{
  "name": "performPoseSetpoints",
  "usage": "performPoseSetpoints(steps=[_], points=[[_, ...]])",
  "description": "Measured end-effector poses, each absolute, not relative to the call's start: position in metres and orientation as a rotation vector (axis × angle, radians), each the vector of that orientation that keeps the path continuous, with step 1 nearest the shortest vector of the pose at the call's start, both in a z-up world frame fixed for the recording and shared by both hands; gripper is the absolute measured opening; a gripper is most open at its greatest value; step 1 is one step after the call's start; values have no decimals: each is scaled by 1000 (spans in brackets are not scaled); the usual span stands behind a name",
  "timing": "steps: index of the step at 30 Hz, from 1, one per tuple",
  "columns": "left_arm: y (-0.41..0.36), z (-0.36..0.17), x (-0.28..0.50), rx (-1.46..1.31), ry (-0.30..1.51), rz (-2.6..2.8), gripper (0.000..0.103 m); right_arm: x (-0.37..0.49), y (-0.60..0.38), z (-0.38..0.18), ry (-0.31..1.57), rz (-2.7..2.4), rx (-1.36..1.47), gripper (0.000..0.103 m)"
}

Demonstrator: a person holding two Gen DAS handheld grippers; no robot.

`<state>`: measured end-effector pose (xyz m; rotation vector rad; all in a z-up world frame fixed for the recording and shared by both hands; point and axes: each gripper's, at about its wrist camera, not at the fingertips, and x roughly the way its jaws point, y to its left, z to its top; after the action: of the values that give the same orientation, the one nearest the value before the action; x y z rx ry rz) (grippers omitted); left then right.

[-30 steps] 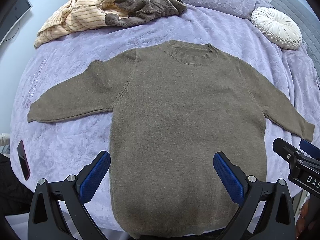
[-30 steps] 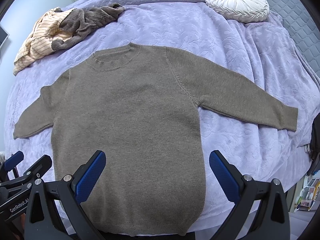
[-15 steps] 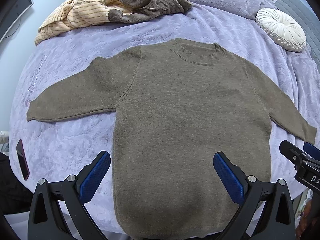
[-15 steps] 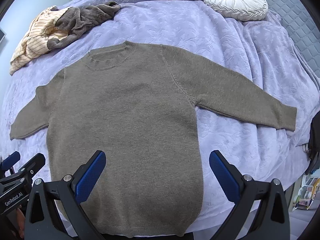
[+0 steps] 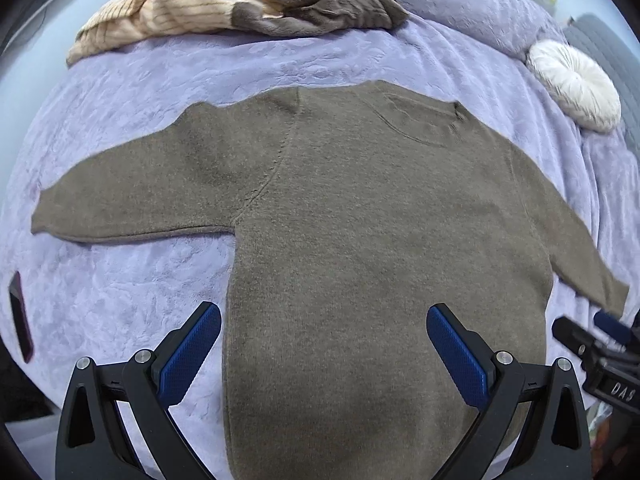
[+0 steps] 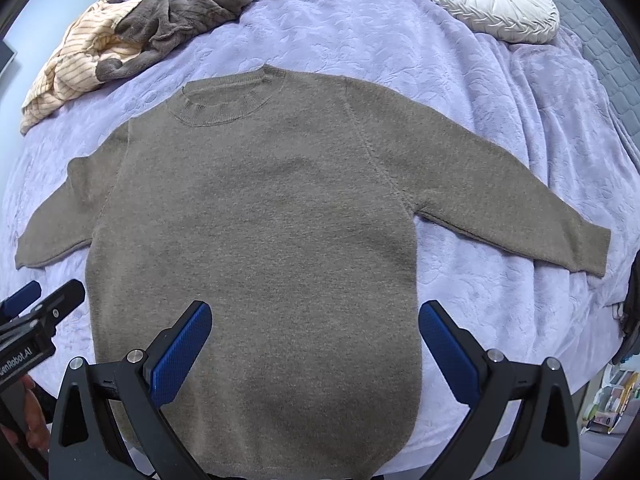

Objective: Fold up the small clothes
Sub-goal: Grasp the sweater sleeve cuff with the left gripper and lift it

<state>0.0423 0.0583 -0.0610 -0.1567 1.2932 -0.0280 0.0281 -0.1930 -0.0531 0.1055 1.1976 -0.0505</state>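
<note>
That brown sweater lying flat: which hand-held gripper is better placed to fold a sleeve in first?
Probably the left hand-held gripper: its view frames the brown sweater with the nearer sleeve fully spread. The right hand-held gripper is also open and empty, so either could start.

One sweater (image 6: 256, 216), two crumpled garments (image 6: 120, 44), one cushion (image 6: 494, 2).

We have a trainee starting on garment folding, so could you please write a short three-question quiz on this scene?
1. True or false: the brown sweater lies flat with both sleeves spread out.
2. What round item sits at the far right of the bed?
3. Are the left gripper and right gripper A) both open, or B) both shut on the sweater?

Key
1. True.
2. A white round cushion on the purple blanket.
3. A; neither holds anything.
</note>
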Motion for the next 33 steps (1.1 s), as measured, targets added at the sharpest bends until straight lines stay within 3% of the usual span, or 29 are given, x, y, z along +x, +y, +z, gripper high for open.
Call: performPoseSetpoints(steps=[7, 17, 23, 26, 28, 30, 33], points=[[158, -96, 50, -360, 1268, 82, 103, 30, -158, -68, 1223, 34, 81, 103], [340, -161, 53, -667, 1090, 311, 103, 20, -84, -95, 1286, 184, 32, 103], [392, -181, 54, -830, 996, 349, 99, 14, -47, -108, 1326, 196, 4, 103], [409, -180, 47, -876, 951, 387, 64, 9, -34, -112, 1339, 186, 10, 103], [416, -181, 49, -896, 940, 350, 22, 3, -31, -112, 1353, 183, 22, 103], [416, -179, 51, -913, 918, 280, 11, 1, -26, -114, 1360, 178, 29, 103], [407, -162, 62, -835, 883, 231, 11, -5, -27, -114, 1373, 178, 55, 103]])
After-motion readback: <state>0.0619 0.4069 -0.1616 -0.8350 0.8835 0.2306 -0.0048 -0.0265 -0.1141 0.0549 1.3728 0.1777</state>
